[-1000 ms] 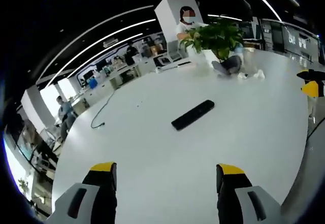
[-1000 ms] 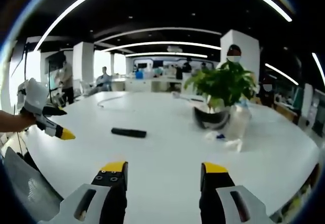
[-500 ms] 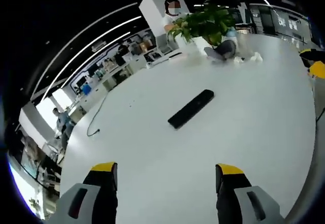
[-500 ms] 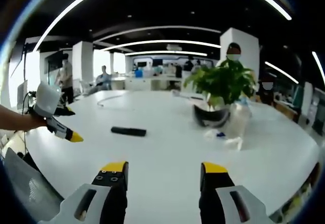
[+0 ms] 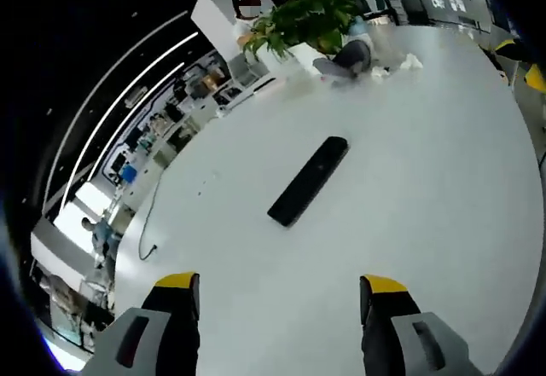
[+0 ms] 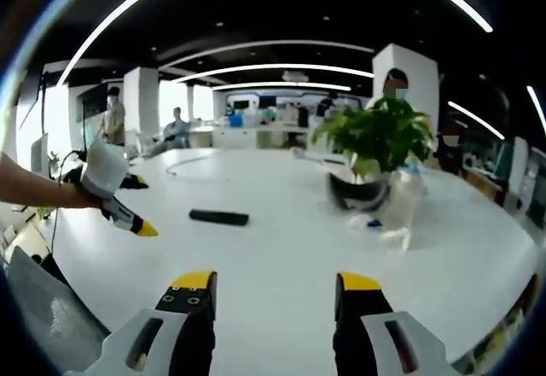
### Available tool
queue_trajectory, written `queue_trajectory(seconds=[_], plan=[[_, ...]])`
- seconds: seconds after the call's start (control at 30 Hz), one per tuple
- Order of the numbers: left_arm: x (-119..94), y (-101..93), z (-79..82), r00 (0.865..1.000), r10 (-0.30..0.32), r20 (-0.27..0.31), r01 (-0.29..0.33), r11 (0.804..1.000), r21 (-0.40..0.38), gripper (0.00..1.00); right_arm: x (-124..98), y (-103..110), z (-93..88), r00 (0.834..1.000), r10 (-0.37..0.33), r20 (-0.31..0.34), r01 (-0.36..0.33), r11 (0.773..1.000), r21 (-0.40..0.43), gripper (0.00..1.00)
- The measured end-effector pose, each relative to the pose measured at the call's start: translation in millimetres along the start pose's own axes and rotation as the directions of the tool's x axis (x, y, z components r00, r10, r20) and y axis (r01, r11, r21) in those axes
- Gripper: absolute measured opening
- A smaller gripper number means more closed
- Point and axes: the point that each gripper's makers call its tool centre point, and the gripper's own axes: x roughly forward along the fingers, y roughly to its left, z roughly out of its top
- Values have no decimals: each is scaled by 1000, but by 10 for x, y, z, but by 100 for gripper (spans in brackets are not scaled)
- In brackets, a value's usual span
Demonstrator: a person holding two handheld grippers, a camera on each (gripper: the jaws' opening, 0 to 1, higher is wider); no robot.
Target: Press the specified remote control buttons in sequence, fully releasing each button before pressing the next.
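Bare table surrounds the remote; potted plant stands well beyond.

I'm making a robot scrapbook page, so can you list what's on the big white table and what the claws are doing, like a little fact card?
table: white, large
remote: black, lying flat near the middle of the table, nothing touching it
plant: green, leafy, at the far side of the table
cable: thin, lying on the table far from the remote
left claw: open, above the table, pointing at the remote
right claw: open, holding nothing, farther back
buttons: too small to make out
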Motion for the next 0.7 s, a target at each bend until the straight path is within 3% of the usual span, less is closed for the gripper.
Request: queue_trajectory(seconds=[0.7], plan=[[507, 74, 296, 999, -42, -22, 44, 991, 129, 76, 14, -22, -26, 1000, -6, -17, 6, 1000, 1, 53]])
